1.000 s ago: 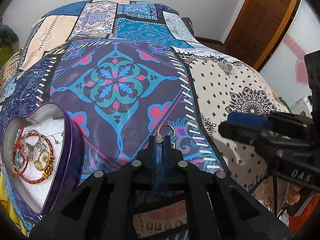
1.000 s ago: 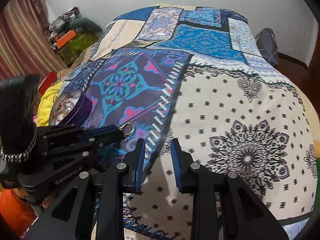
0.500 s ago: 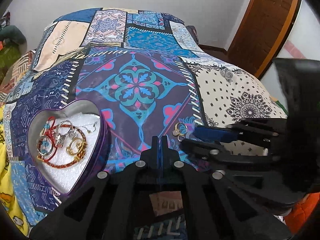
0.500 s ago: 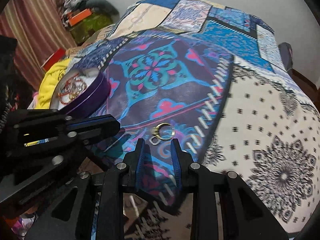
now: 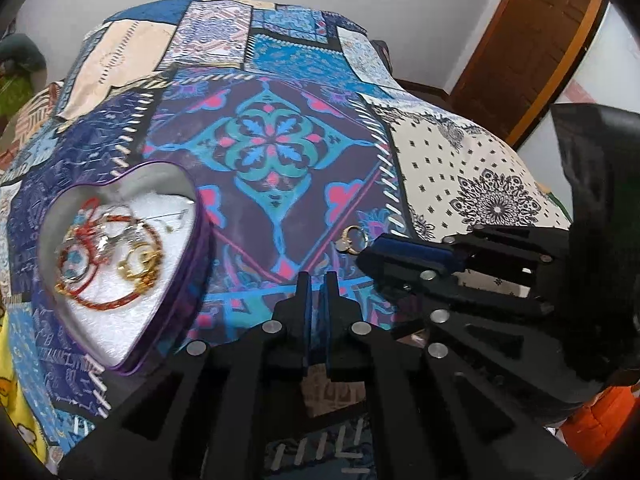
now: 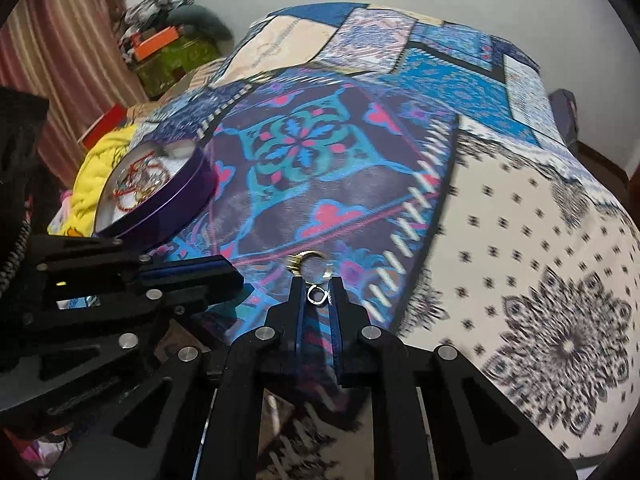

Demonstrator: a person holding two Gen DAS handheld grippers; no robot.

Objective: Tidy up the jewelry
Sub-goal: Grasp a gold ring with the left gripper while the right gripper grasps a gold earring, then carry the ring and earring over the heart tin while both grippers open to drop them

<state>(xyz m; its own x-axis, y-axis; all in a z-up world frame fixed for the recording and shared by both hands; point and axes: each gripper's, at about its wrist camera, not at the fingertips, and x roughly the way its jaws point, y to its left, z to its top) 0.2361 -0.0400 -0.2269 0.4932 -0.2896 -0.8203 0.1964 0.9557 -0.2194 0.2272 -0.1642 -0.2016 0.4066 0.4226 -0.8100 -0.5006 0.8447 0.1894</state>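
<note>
Gold ring (image 6: 310,266) on patchwork bed cover (image 6: 500,216) — at tips of right gripper (image 6: 316,294).
Right jaws narrowly apart, flanking ring, not clamped; left gripper (image 5: 316,284) jaws nearly together, empty. Purple heart tin (image 5: 202,248) of bangles lies left.

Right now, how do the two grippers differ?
The right gripper has its fingers slightly apart around the ring on the quilt; the left gripper is nearly shut, holding nothing. The right sits at the ring, the left nearer the heart tin. Both are black with blue pads.
</note>
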